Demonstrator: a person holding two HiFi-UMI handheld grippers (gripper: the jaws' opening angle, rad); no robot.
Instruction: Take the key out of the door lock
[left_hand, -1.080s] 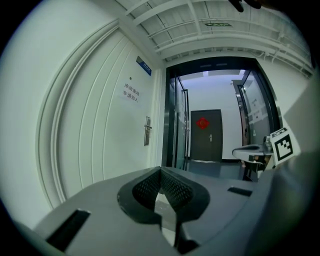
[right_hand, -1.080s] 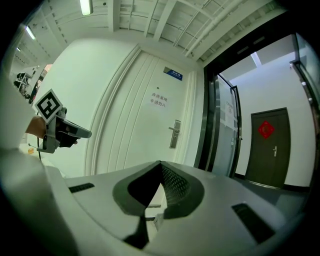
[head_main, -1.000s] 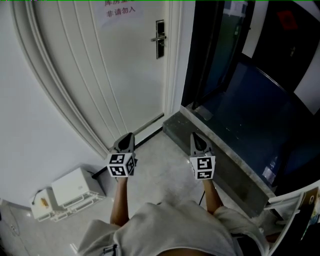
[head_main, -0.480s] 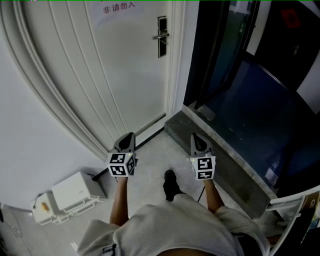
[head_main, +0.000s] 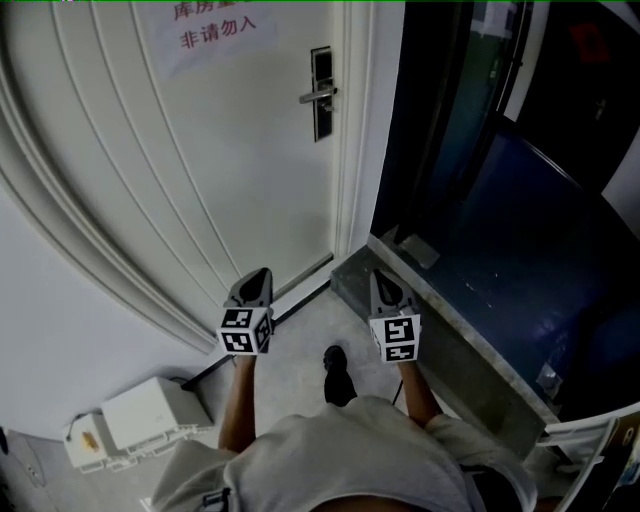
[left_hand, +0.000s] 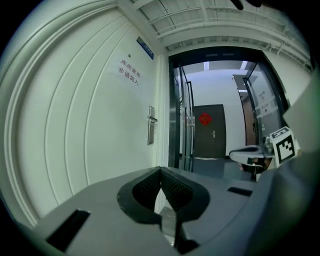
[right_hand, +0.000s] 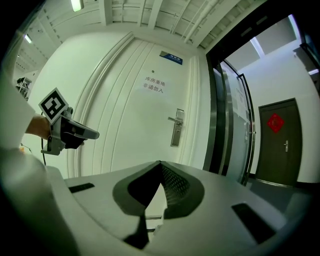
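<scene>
Key cannot be made out at this range; dark rectangular lock plate (head_main: 320, 95) with silver lever handle (head_main: 318, 96) sits on white panelled door (head_main: 230, 160), well ahead of and above both claws. Left claw (left_hand: 161, 170) and right claw (right_hand: 160, 164) are clenched on nothing, side by side.

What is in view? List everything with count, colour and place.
door: one, white, ahead
lock plate with handle: one, dark plate with silver lever, door's right edge; key too small to make out
notice: one, white with red print, upper door
glass panel: one, dark, right of door
stone ledge: one, grey, below the glass
boxes: two, white, floor at lower left
shoe: one, black, floor between the arms
left gripper: one, grey, fingers shut, empty
right gripper: one, grey, fingers shut, empty
</scene>
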